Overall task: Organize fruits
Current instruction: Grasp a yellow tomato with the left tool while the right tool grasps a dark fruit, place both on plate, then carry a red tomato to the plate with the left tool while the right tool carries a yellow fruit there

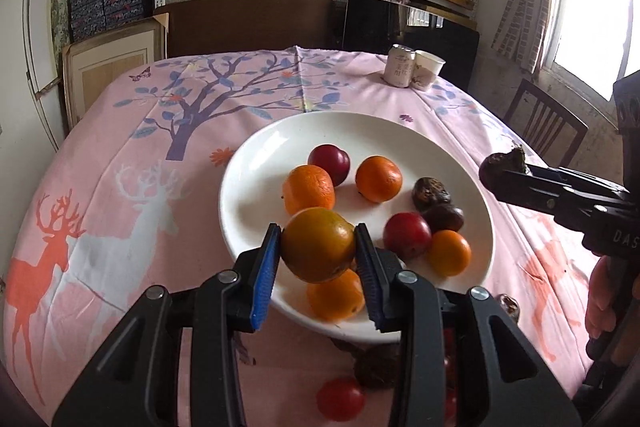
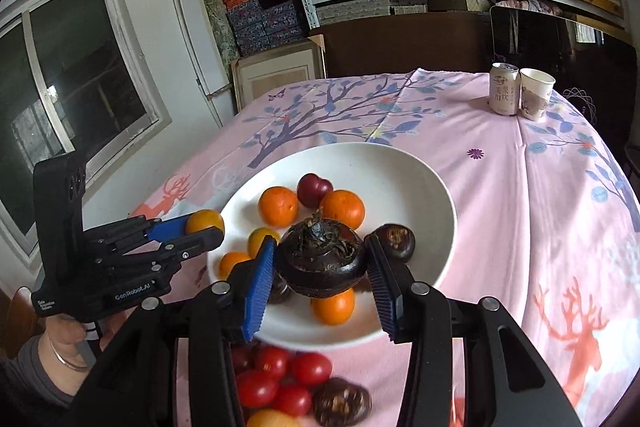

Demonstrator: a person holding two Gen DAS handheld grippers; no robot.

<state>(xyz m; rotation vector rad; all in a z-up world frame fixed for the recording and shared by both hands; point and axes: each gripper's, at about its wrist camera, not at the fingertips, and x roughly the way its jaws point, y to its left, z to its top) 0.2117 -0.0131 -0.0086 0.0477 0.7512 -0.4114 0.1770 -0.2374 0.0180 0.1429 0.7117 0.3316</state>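
Sorting was partway done; the plate point(image 1: 256, 163) already held oranges, plums and chestnuts; the left claw point(image 1: 318, 247) gripped an orange point(image 1: 318, 245) and the right claw point(image 2: 322, 259) a chestnut point(image 2: 322, 263) above it; tomatoes point(image 2: 280, 375) remained on the bench point(image 2: 520, 207).

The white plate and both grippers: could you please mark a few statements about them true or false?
1. The left gripper holds an orange. True.
2. The right gripper is empty. False: it is shut on a dark water chestnut.
3. The white plate holds only oranges. False: red plums and dark chestnuts lie there too.
4. A drink can stands beside a paper cup. True.
5. Cherry tomatoes lie on the cloth, off the plate. True.
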